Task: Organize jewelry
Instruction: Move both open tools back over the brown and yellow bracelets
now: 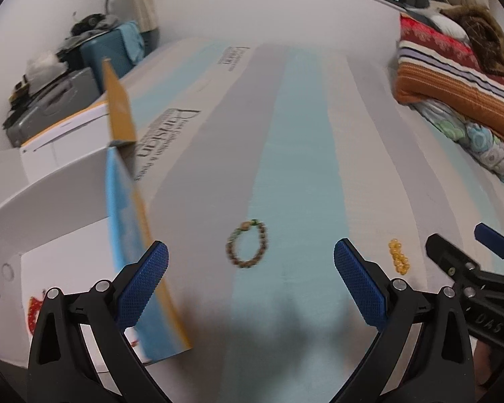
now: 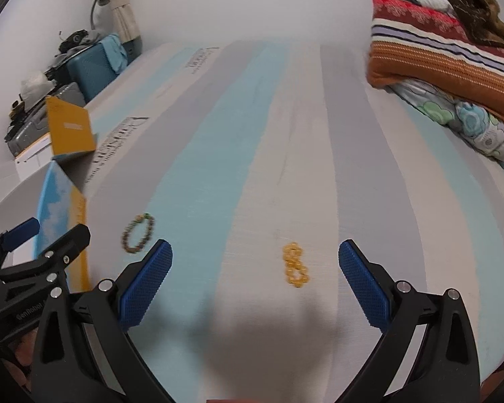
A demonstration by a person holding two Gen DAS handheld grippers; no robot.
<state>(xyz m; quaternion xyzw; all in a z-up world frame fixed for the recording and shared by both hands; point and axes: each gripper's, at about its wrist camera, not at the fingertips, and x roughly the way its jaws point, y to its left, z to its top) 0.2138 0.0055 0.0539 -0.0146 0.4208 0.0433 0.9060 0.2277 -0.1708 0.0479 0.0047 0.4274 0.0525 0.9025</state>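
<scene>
Two beaded bracelets are seen on a striped mattress, each lined up ahead of a hand-held gripper; the step in hand is judged to be the approach for a pick, and it is best done by lowering each gripper straight down until the pads bracket one side of the loop, so that the beads are pinched across the strand rather than pushed along the cloth; a slow closing is advised, since a loose elastic strand of round beads is likely to roll or slip from the ribbed pads. The left gripper is held wide open and empty; the brown-and-green bead bracelet lies flat as an open ring just ahead of it, between the lines of its two fingers and not touched. The right gripper is likewise spread wide with nothing in it; the yellow bead bracelet, folded into a figure of eight, lies just ahead, nearer its right finger, also apart from the pads. An open cardboard box with a raised yellow flap stands beside the left gripper, and is judged the likely place for both pieces.
</scene>
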